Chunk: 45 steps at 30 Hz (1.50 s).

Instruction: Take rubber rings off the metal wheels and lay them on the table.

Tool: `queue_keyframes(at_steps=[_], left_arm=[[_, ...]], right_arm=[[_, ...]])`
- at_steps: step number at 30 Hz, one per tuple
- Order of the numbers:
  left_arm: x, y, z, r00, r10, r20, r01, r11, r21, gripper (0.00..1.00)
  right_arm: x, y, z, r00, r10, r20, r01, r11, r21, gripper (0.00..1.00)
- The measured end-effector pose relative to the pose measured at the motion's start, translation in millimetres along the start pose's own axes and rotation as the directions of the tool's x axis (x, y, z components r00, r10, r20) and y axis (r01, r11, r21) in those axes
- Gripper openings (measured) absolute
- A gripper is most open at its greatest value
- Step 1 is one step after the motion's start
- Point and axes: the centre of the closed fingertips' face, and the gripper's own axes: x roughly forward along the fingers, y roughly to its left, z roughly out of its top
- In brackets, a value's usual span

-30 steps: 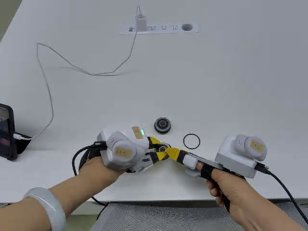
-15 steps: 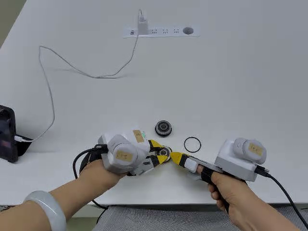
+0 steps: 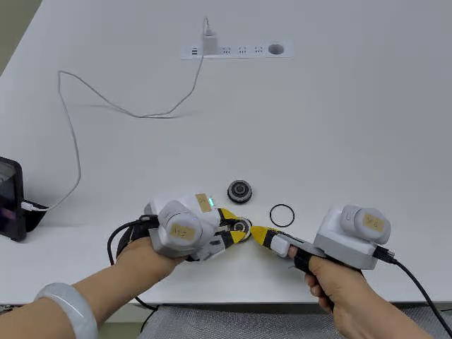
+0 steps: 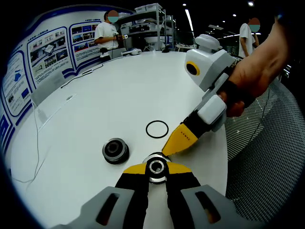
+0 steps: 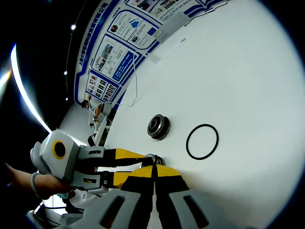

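Observation:
My left gripper (image 3: pixel 236 231) is shut on a small metal wheel (image 3: pixel 243 226), held just above the table near its front edge; the wheel (image 4: pixel 157 168) sits between the yellow tips. My right gripper (image 3: pixel 255 232) comes in from the right, jaws shut, its tips (image 4: pixel 167 150) touching that wheel's rim. I cannot tell whether they pinch the ring on it. Past the right gripper's tips (image 5: pixel 153 168) the wheel's edge (image 5: pixel 151 158) peeks out. A second wheel (image 3: pixel 239 191) (image 4: pixel 116 150) (image 5: pixel 158 126) lies on the table. One black rubber ring (image 3: pixel 282 215) (image 4: pixel 157 129) (image 5: pixel 202 141) lies flat beside it.
A white power strip (image 3: pixel 236 50) lies at the far side, and its cable (image 3: pixel 70 141) runs left to a dark phone (image 3: pixel 8 199). The table's front edge (image 3: pixel 233 289) is close below the hands. People stand far behind the table (image 4: pixel 106 33).
Both grippers stay together at the held wheel. The right gripper's tip has drawn slightly to the right. The loose wheel and ring have not moved.

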Motion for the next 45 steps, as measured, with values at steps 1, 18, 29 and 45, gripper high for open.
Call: queue_keyframes(at_steps=[1,18,29,45], left_arm=[[-0.1,0.0,-0.1,1.0000,0.000,0.000,0.000,1.000,0.000,0.13],[0.6,0.2,0.4,1.0000,0.001,-0.001,-0.001,1.000,-0.001,0.13],[0.3,-0.5,0.8,1.0000,-0.001,0.000,0.001,1.000,0.004,0.13],[0.2,-0.4,0.4,1.0000,-0.001,-0.001,0.001,1.000,0.007,0.13]], right_arm=[[-0.1,-0.1,0.3,1.0000,0.001,0.000,-0.001,1.000,0.000,0.01],[0.4,7.4,0.3,0.9996,0.027,-0.001,-0.027,0.999,0.026,0.01],[-1.3,19.8,-0.3,0.9975,0.071,-0.001,-0.071,0.997,0.038,0.01],[-8.6,-5.7,-2.5,0.9972,-0.061,-0.044,0.055,0.990,-0.132,0.02]])
